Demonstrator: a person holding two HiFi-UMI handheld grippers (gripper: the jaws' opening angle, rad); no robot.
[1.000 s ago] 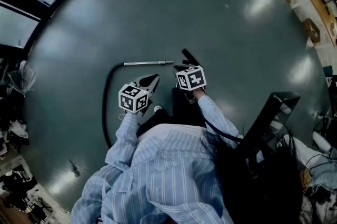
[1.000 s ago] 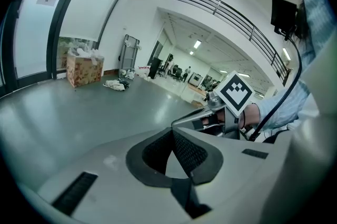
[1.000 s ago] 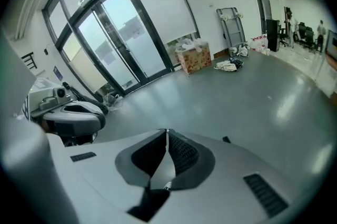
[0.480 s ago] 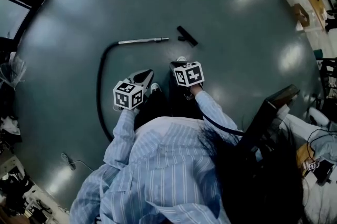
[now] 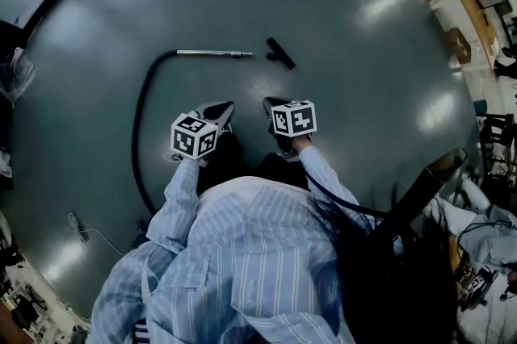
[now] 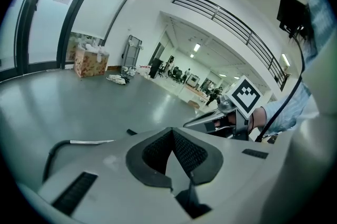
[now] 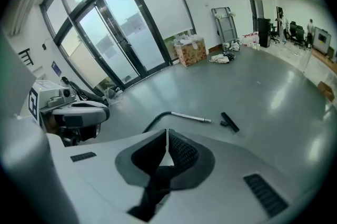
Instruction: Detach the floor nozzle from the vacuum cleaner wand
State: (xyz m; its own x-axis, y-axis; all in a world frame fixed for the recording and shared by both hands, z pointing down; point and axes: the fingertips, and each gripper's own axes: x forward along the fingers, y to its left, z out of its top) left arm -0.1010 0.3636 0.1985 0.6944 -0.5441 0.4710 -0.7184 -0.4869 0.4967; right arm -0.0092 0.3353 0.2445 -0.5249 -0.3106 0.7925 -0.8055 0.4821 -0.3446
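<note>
Two pairs of jaws, on my left gripper [image 5: 224, 106] and my right gripper [image 5: 271, 102], are pressed together with nothing between them, held above the glossy grey floor [image 5: 363, 92]. Ahead of them the small black floor nozzle [image 5: 280, 53] lies detached, near but apart from the tip of the slim silver metal wand [image 5: 212, 53], whose far end joins a curved black hose [image 5: 141, 116].

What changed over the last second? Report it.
The left gripper and right gripper drew back from the wand and floor nozzle, which now lie farther ahead of them. Unchanged: the nozzle lies detached beside the wand's tip, and both grippers are shut and empty.
</note>
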